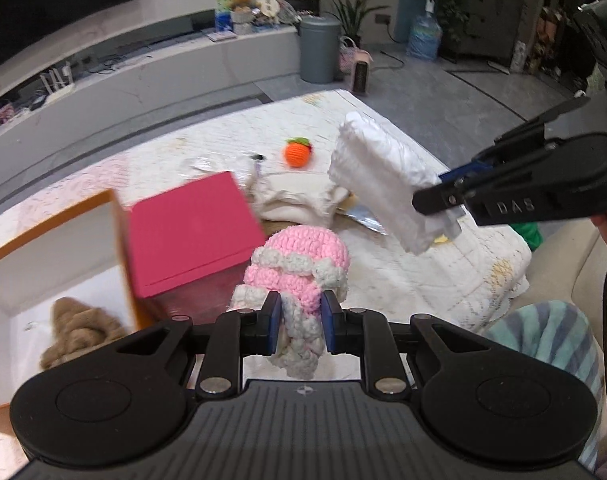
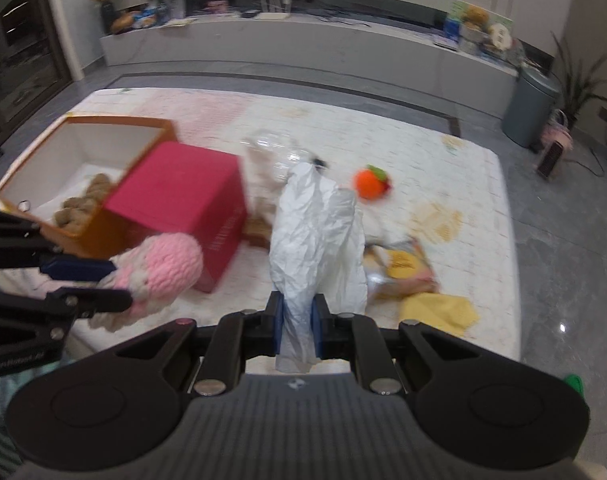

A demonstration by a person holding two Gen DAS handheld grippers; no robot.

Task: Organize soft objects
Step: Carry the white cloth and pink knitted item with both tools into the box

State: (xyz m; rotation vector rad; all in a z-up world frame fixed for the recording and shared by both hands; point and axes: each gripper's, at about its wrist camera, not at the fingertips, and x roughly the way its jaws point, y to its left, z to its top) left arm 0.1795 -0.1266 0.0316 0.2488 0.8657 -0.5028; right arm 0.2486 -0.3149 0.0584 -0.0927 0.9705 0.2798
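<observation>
Pink-and-white crocheted toy (image 1: 299,272), rounded at its far end with a scalloped cream trim, hangs clamped in the left gripper (image 1: 301,322) above the pale quilted mat (image 1: 403,280). The right gripper (image 2: 297,318) pinches a crinkled white plastic-wrapped pack (image 2: 315,232), also held off the mat. Beneath them stand a magenta box (image 2: 183,200) and an open orange box (image 2: 83,148) containing a brown plush (image 2: 85,204); an orange knitted fruit (image 2: 369,184) lies beyond.
</observation>
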